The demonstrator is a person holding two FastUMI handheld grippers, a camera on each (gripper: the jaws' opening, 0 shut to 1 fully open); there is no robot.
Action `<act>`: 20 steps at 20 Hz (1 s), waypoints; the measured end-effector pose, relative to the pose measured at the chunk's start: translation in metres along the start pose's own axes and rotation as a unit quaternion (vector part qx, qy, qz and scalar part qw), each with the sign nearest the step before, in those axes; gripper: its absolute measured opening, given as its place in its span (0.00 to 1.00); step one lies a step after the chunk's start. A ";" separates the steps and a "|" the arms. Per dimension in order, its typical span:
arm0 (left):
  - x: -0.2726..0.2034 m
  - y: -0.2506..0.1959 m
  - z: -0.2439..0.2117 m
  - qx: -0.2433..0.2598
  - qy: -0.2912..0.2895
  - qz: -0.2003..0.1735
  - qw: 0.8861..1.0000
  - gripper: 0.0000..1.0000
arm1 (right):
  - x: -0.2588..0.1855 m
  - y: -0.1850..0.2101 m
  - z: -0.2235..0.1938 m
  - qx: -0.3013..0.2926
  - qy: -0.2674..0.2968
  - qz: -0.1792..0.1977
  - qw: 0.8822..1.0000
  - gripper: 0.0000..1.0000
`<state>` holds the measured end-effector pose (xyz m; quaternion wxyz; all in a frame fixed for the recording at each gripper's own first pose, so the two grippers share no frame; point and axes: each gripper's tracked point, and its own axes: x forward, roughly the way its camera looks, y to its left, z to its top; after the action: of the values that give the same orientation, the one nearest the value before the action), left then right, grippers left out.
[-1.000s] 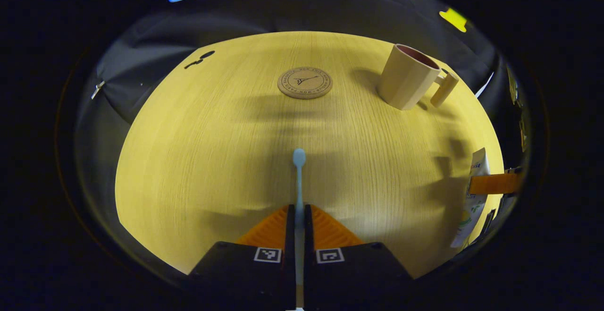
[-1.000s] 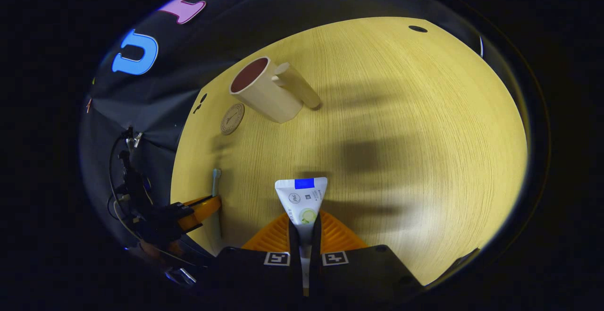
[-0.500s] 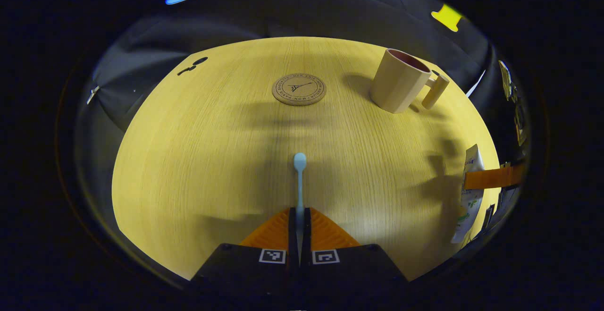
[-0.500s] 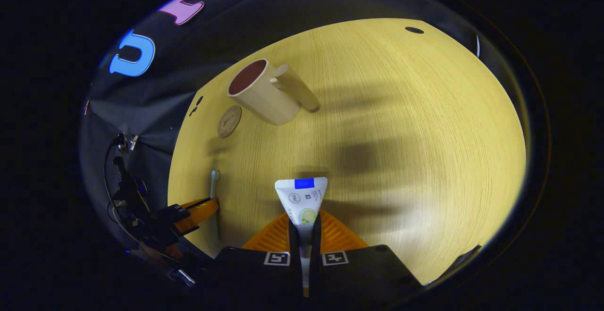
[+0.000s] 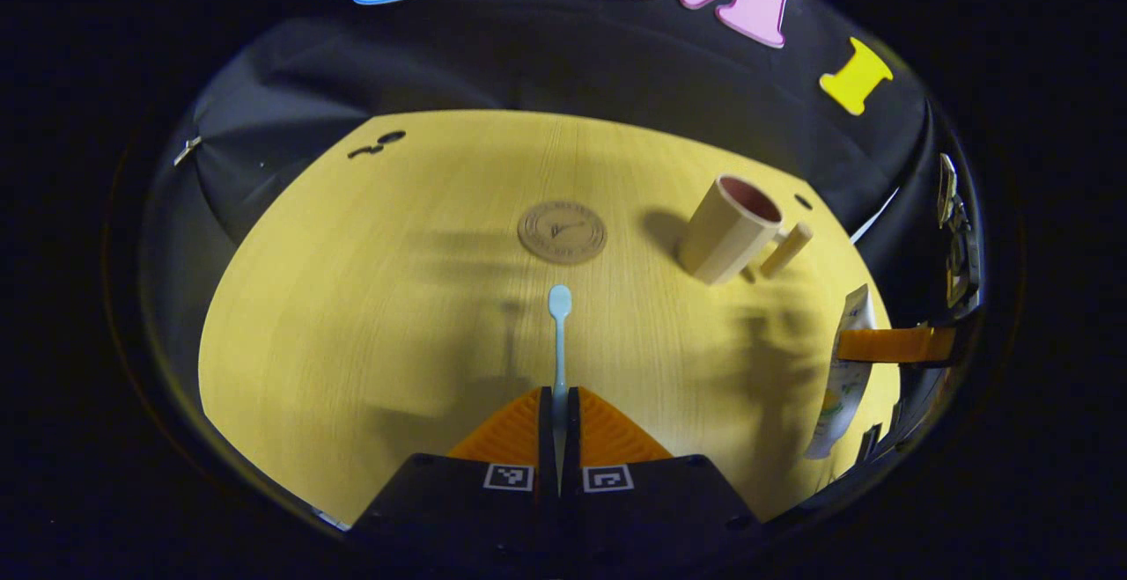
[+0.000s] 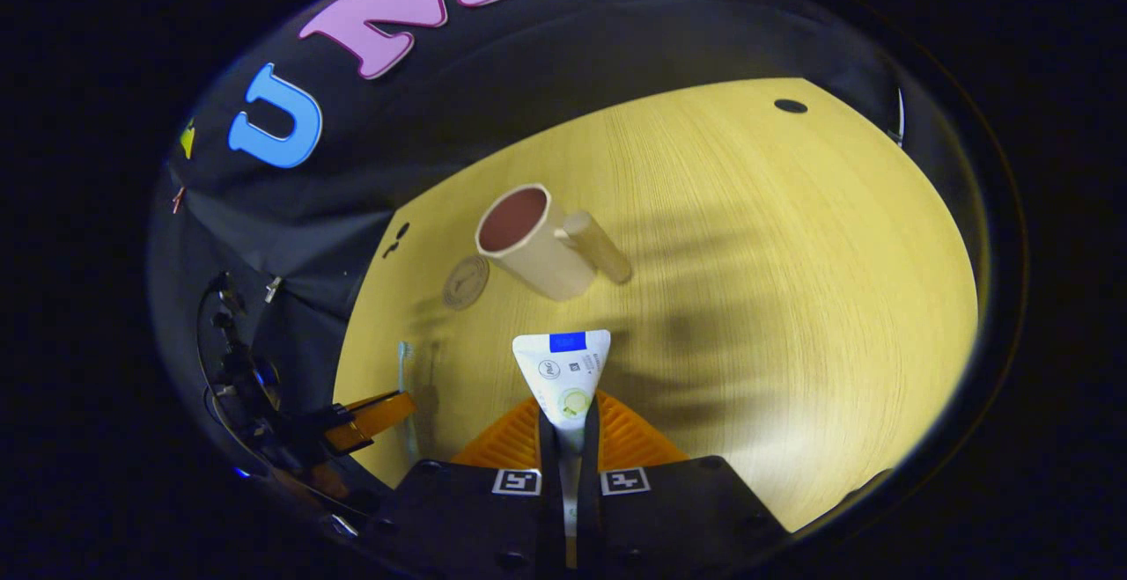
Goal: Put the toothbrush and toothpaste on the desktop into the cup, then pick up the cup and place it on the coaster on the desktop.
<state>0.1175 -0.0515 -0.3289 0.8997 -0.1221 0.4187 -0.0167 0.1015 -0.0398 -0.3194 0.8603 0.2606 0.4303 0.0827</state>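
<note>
Pale-blue toothbrush clamped in the left gripper, head pointing toward the round coaster on the wooden desktop. Right gripper pinches the white toothpaste tube, lifted above the desk. Beige cup stands upright just right of the coaster, mouth open, handle facing away from it.

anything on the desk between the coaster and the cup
No: in the left gripper view, bare desktop in shadow separates the coaster from the cup.
</note>
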 end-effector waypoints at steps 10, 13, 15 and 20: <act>-0.058 -0.052 0.067 -0.051 -0.134 -0.091 0.985 0.06 | -0.036 0.062 0.145 -0.059 -0.170 0.081 0.980 0.10; -0.071 -0.059 0.074 -0.059 -0.165 -0.096 0.980 0.06 | -0.029 0.084 0.175 -0.076 -0.200 0.102 0.972 0.10; -0.076 -0.061 0.073 -0.056 -0.179 -0.094 0.978 0.06 | -0.020 0.093 0.191 -0.084 -0.215 0.113 0.966 0.10; -0.082 -0.068 0.069 -0.061 -0.193 -0.090 0.975 0.06 | 0.014 0.108 0.220 -0.119 -0.250 0.125 0.953 0.09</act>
<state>0.1215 -0.0930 -0.2091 0.9493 -0.2152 0.2241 -0.0482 0.2908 -0.0261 -0.1645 0.9479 0.2202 0.1524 0.1724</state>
